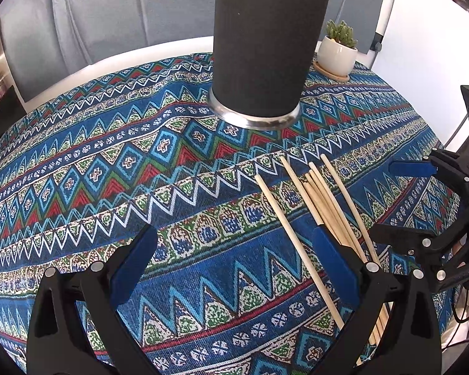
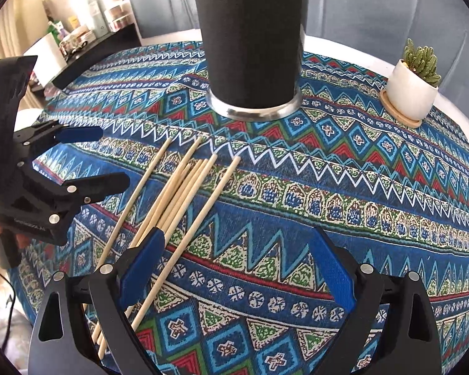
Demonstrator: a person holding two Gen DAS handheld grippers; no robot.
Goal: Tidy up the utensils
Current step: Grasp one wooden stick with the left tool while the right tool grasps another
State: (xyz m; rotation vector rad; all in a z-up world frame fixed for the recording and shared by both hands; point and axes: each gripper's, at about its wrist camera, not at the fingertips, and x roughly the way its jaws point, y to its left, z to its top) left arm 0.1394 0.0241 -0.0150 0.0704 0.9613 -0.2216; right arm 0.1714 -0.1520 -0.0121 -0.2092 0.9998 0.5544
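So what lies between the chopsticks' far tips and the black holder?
Only bare patterned tablecloth separates the chopsticks from the black holder; both wrist views show it.

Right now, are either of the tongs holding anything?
Left tongs: open, holding nothing.
Right tongs: open, holding nothing.

The dark holder (image 1: 265, 47) is cut off at the top edge in both wrist views, so its mouth and contents cannot be seen. The near ends of the wooden sticks (image 1: 322, 206) pass under the left claw's (image 1: 234, 268) right finger in the left wrist view and under the right claw's (image 2: 237, 265) left finger in the right wrist view; an exact stick count cannot be told. The bottles and jars on the shelf (image 2: 87, 22) at upper left are too small and blurred to identify.
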